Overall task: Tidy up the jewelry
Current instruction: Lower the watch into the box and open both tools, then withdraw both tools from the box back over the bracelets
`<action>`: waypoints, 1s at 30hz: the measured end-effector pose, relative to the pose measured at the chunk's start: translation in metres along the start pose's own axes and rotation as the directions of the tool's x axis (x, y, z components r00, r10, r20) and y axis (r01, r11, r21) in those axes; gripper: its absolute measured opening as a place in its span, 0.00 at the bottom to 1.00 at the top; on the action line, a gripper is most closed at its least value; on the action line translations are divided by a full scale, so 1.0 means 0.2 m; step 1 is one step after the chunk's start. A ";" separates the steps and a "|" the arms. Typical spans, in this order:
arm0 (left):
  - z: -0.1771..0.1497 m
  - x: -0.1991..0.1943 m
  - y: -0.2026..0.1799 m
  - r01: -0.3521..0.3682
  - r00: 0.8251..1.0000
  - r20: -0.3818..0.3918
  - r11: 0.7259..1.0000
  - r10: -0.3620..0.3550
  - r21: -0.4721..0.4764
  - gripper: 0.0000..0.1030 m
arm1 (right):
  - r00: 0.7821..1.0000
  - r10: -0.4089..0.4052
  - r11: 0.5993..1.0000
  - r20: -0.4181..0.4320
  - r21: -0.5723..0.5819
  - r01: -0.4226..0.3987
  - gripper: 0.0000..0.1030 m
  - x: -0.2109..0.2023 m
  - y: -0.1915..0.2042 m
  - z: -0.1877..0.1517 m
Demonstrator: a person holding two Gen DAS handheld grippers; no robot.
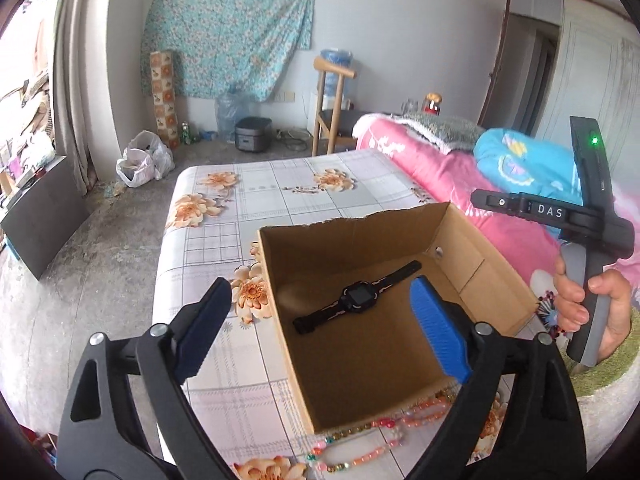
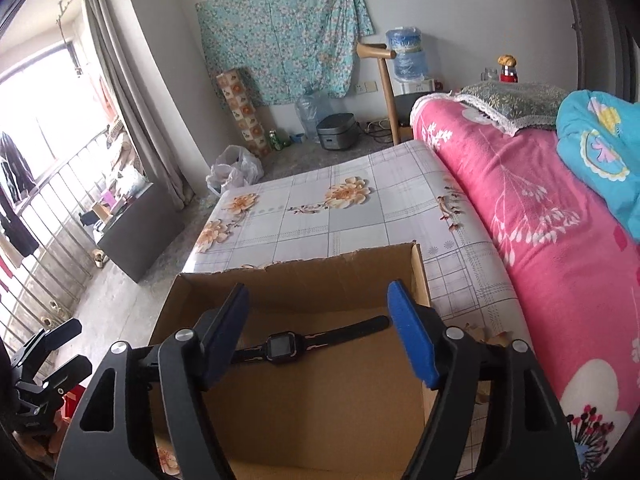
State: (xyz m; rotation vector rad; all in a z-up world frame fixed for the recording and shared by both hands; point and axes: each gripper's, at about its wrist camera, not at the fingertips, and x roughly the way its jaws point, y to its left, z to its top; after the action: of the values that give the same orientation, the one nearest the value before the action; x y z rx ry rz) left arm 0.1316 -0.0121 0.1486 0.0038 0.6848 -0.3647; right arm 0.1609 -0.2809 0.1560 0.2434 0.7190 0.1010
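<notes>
A black wristwatch (image 1: 356, 298) lies flat on the bottom of an open cardboard box (image 1: 304, 268) on the floral table; it also shows in the right wrist view (image 2: 280, 346) inside the box (image 2: 296, 280). A pink and orange bead necklace (image 1: 372, 432) lies on the table against the box's near wall. My left gripper (image 1: 320, 312) is open and empty above the box's near left corner. My right gripper (image 2: 318, 328) is open and empty, hovering over the box above the watch.
The table has a floral plaid cloth (image 1: 256, 196). A bed with a pink blanket (image 2: 540, 216) and blue quilt (image 2: 600, 148) lies along the right. The right hand and its gripper handle (image 1: 592, 280) show at the left view's right edge. A wooden chair (image 1: 332, 108) stands behind.
</notes>
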 end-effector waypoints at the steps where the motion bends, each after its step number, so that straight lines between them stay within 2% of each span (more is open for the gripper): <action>1: -0.04 -0.04 0.01 -0.001 1.000 0.006 1.000 0.002 -0.011 0.87 | 1.000 -0.012 1.000 0.015 -0.014 0.012 0.74 -0.04 0.02 -0.01; 7: -0.24 -0.15 0.02 -0.014 0.999 -0.037 0.997 0.011 -0.075 0.89 | 0.994 -0.072 0.989 0.087 -0.123 0.082 0.94 -0.23 0.22 -0.05; 12: -0.39 -0.20 0.05 -0.016 0.998 -0.065 0.988 0.006 -0.154 0.92 | 0.985 -0.123 0.965 0.124 -0.215 0.147 0.94 -0.31 0.39 -0.12; 17: -0.50 -0.26 0.07 -0.029 0.999 -0.050 0.977 0.019 -0.210 0.92 | 0.980 -0.154 0.943 0.124 -0.276 0.183 0.94 -0.33 0.49 -0.27; 24: -0.57 -0.27 0.08 -0.058 0.997 -0.071 0.975 0.043 -0.215 0.92 | 0.959 -0.220 0.922 0.181 -0.283 0.265 0.94 -0.37 0.46 -0.46; 30: -0.59 -0.24 0.10 0.006 0.998 -0.060 0.964 -0.023 -0.265 0.92 | 0.960 -0.203 0.940 0.193 -0.236 0.247 0.94 -0.43 0.37 -0.60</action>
State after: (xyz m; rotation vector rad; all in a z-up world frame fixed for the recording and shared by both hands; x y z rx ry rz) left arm 0.0321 0.0368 0.0844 -0.2452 0.7923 -0.2859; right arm 0.0154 -0.2030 0.1427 -0.0817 0.5560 -0.0450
